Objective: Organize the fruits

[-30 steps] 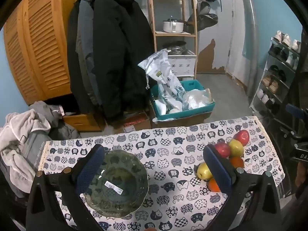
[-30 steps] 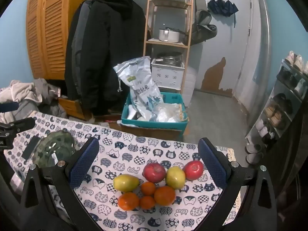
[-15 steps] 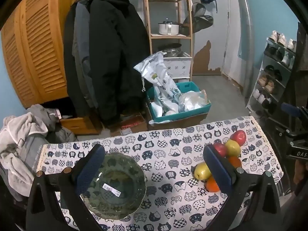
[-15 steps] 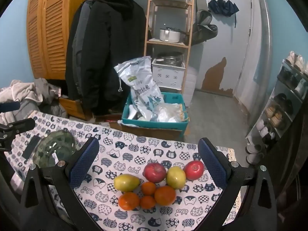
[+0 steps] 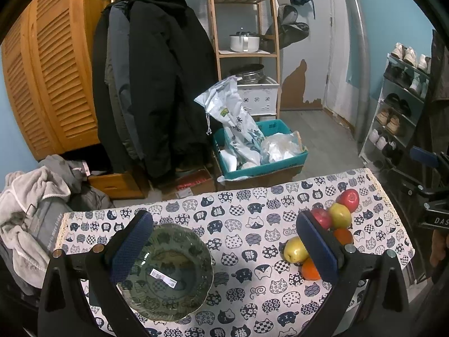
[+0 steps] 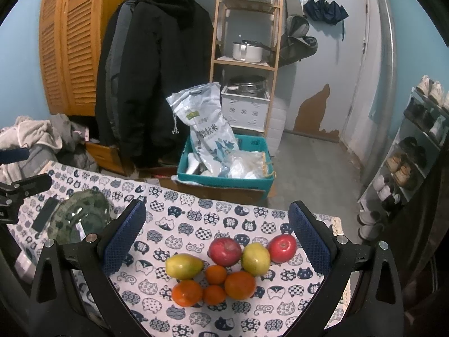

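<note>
A cluster of fruit lies on the cat-print tablecloth (image 6: 179, 224): two red apples (image 6: 225, 251), two yellow-green fruits (image 6: 183, 266) and several oranges (image 6: 239, 284). My right gripper (image 6: 216, 238) is open and empty, above and around the cluster without touching it. A green glass bowl (image 5: 168, 272) with a barcode sticker sits empty at the table's left. My left gripper (image 5: 224, 248) is open and empty; its left finger overlaps the bowl's rim, its right finger hides part of the fruit (image 5: 294, 250). The bowl also shows in the right wrist view (image 6: 81, 216).
A dark phone-like slab (image 6: 45, 217) lies beside the bowl. Beyond the table's far edge stand a teal crate (image 5: 261, 163) with a rice bag, a coat rack, a wooden shelf and a shoe rack (image 5: 398, 112). Clothes pile (image 5: 31, 196) at the left.
The left gripper has risen and pulled back slightly, so the bowl and fruit sit lower in its view. The right gripper has barely moved. Both stay open.
</note>
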{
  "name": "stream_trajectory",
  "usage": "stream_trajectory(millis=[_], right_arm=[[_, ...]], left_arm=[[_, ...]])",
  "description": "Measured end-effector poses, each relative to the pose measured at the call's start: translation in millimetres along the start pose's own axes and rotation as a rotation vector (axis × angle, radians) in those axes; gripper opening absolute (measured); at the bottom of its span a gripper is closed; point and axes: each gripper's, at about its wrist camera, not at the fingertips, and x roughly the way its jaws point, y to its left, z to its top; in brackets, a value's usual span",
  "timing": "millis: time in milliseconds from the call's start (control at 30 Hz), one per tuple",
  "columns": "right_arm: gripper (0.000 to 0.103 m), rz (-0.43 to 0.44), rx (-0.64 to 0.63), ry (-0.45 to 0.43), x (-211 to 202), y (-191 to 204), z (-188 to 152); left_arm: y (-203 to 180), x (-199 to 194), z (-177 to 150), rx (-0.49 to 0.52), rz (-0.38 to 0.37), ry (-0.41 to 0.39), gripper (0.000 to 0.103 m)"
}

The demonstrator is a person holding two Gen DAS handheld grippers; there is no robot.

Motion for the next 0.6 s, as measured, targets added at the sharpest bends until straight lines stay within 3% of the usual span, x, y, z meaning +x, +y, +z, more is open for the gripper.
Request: stream_trajectory(millis=[600], right_arm=[[0.100,-0.016,-0.006,0.005,0.6,-9.0,-1.0]], left_arm=[[3.3,3.7,-3.5,-0.023,-0.036,0.013,0.103]])
